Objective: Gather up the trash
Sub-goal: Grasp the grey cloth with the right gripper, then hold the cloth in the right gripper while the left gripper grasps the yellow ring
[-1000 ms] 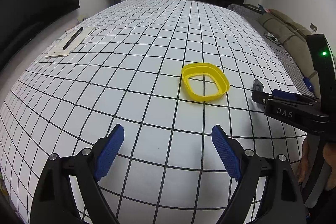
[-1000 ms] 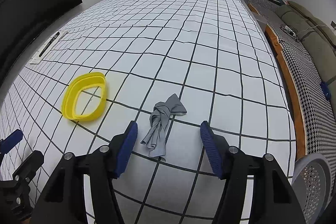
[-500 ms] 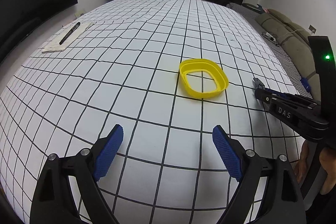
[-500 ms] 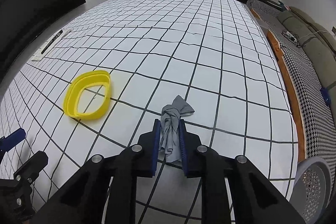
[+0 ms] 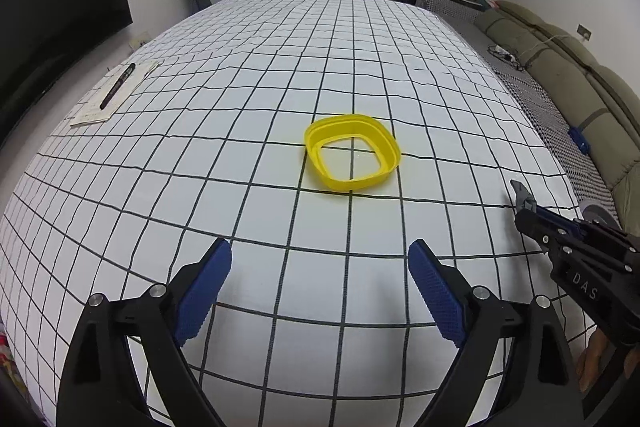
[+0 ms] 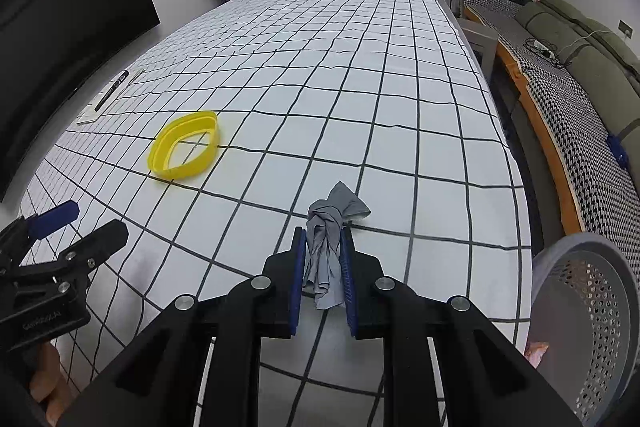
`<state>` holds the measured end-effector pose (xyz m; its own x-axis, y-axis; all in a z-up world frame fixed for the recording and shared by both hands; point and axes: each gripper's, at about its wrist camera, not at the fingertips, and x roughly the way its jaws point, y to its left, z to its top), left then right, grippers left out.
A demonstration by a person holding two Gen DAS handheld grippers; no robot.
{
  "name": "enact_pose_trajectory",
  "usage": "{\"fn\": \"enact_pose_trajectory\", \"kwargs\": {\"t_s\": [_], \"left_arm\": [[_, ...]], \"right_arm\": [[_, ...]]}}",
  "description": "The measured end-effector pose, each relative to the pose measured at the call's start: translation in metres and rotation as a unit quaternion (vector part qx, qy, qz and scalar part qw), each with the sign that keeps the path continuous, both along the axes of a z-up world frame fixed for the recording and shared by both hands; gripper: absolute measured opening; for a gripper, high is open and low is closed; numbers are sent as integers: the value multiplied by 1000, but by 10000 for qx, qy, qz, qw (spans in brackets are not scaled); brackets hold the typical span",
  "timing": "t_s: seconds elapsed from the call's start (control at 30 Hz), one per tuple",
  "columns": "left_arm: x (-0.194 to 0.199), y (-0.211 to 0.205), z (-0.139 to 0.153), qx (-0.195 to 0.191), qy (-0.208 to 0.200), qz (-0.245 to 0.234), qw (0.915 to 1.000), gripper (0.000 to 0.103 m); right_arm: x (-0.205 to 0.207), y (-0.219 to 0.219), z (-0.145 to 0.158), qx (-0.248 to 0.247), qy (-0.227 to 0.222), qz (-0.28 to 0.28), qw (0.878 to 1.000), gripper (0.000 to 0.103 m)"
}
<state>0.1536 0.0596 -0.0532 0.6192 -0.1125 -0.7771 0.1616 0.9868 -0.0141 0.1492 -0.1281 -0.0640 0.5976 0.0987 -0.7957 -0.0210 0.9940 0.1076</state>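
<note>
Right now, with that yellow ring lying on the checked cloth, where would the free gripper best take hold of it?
Probably on the near wall of the yellow ring, coming down from above. It lies flat and hollow, the cloth showing through its middle, so one finger could drop inside and one outside that thin upright wall. The left gripper stands open and empty just short of it.

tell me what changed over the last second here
The right gripper closed on the grey rag, which had lain loose on the checked cloth, and carried it toward the perforated grey bin. The left gripper is open and empty as before; the yellow ring and pen stayed put.
</note>
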Motion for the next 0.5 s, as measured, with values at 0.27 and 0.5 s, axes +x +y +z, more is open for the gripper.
{"fn": "enact_pose_trajectory", "kwargs": {"t_s": [0.27, 0.5], "left_arm": [[30, -26, 7, 90, -4, -209, 9997, 94], [73, -42, -9, 250, 280, -81, 9993, 94]], "right_arm": [[-19, -17, -2, 208, -17, -120, 9997, 17], [-23, -31, -1, 435, -58, -180, 9989, 17]]}}
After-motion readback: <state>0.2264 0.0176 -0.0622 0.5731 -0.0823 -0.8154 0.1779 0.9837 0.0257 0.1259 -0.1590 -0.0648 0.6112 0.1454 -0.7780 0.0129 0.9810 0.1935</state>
